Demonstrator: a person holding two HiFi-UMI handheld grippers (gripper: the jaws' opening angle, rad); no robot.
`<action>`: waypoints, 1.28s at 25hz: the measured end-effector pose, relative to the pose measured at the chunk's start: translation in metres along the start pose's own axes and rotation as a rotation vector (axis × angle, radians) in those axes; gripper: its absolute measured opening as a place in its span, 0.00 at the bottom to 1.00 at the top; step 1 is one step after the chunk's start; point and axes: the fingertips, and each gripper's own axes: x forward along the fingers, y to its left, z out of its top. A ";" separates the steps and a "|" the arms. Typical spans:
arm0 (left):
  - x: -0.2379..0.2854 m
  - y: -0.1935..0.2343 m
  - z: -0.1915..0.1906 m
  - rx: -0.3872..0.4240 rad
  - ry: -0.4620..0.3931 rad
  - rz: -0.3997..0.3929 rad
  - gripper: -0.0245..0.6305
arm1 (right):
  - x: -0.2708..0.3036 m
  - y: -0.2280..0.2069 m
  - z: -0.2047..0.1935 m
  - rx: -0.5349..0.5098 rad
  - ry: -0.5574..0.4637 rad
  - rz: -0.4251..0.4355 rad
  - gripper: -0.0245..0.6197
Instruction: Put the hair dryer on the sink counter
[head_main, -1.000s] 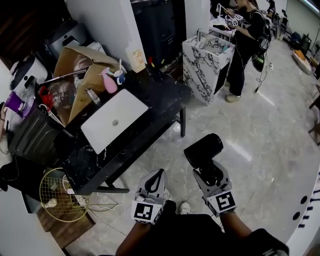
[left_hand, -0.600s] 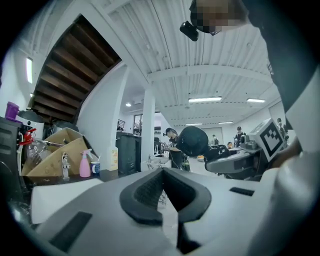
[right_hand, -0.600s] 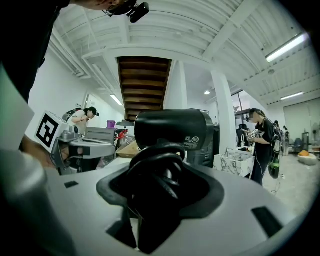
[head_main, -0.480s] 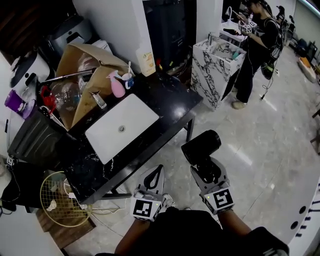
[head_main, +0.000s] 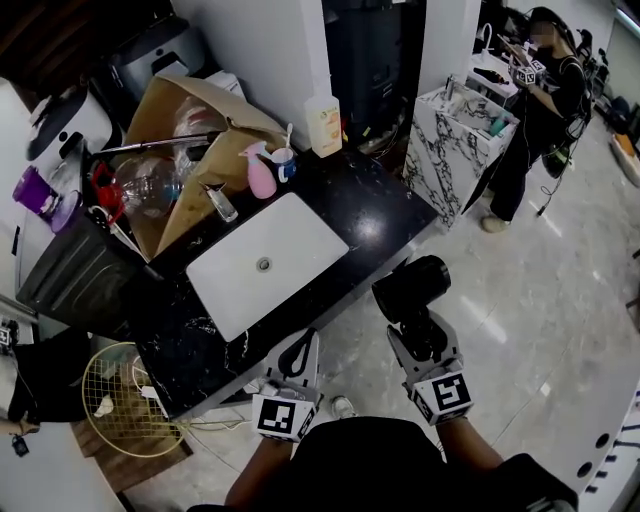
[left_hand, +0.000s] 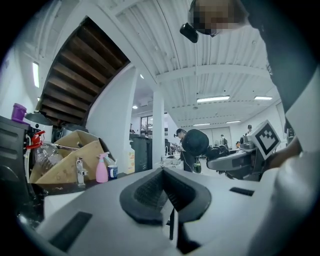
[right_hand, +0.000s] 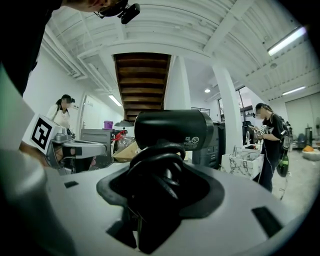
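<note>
The black sink counter (head_main: 380, 215) is sitting closer than a second ago, its corner now near the hair dryer (head_main: 412, 288), which is hanging above the floor. It's looking rigid, slick and top-heavy. The right gripper (head_main: 422, 328) is clamping its cord-wrapped handle, the sensible hold. The left gripper (head_main: 300, 352) is travelling pressed together and empty.

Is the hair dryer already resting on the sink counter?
No, the hair dryer is held in the right gripper above the floor, beside the black counter.
</note>
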 end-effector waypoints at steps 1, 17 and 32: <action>0.001 0.004 0.001 0.000 0.001 0.000 0.03 | 0.006 0.000 0.002 -0.008 0.000 0.002 0.43; 0.075 0.075 0.018 0.051 -0.014 0.094 0.03 | 0.127 -0.053 0.007 -0.068 0.029 0.095 0.43; 0.185 0.101 0.028 0.073 0.008 0.237 0.03 | 0.218 -0.120 -0.004 -0.103 0.096 0.278 0.43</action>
